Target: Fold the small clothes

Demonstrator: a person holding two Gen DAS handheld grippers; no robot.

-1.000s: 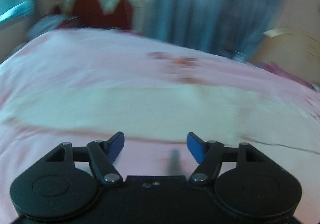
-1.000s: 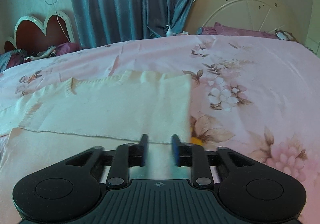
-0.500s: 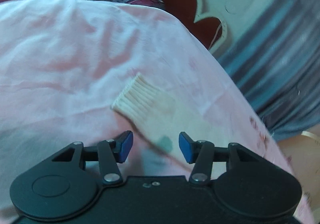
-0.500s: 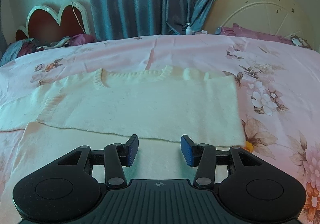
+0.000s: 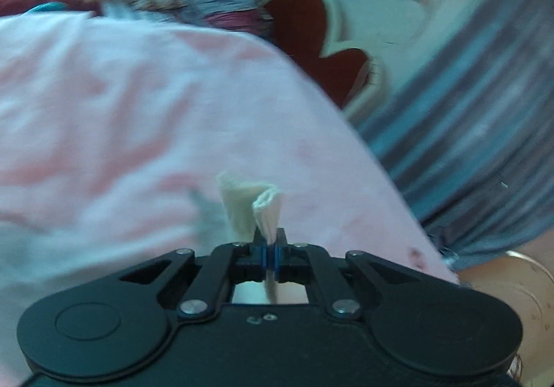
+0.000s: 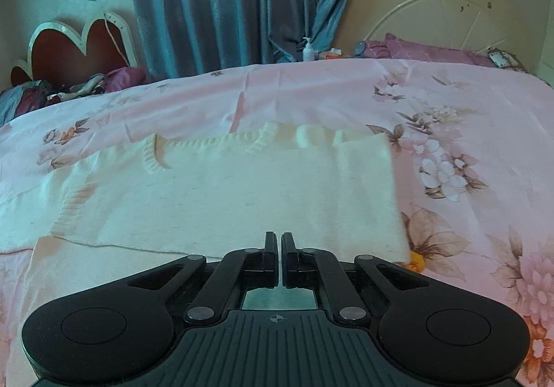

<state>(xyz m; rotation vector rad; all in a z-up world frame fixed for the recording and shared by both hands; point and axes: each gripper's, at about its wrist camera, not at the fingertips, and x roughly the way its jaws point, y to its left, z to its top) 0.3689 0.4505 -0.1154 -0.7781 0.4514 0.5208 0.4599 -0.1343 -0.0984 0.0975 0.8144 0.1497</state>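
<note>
Cream sweater (image 6: 225, 200) lies part-folded on the bed (image 6: 467, 103). Left gripper (image 5: 270, 253) is clamped on the ribbed sleeve cuff (image 5: 266, 214); right gripper (image 6: 279, 259) is closed over the lower hem, grip unclear. Sleeve fold and further folds remain.

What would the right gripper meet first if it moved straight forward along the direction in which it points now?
Probably the cream sweater lying on the pink bedsheet: the right gripper, jaws shut, points down at its near edge. Whether cloth is already pinched is unclear.
</note>
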